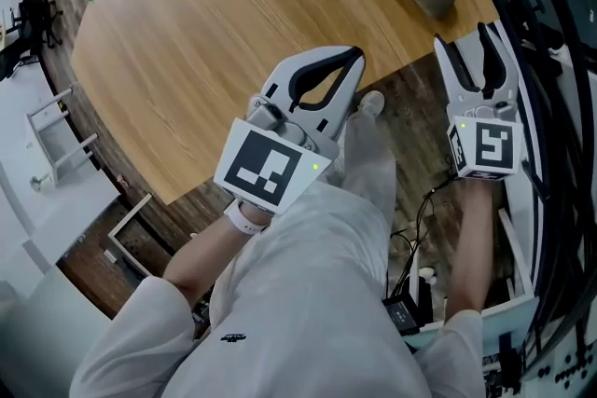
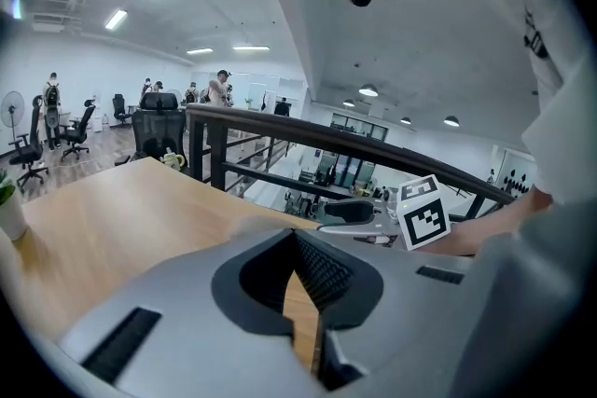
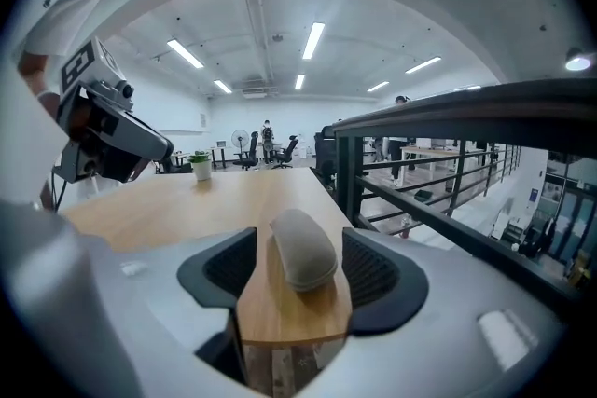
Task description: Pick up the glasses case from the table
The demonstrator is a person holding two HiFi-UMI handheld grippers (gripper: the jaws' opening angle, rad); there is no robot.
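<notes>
Right gripper view looks along my right tool [image 3: 298, 242]: its jaws stand wide apart with nothing gripped. I hold them so because the glasses case [image 3: 304, 258] lies lengthwise in line with the gap, ready to be straddled. The case rests on the tabletop [image 1: 233, 33], close to its near edge, untouched. My right forearm reaches straight toward the case, tool tipped slightly down, still short of it. My left tool [image 1: 353, 61], clenched on nothing, waits to the left of the case, likely spare.
</notes>
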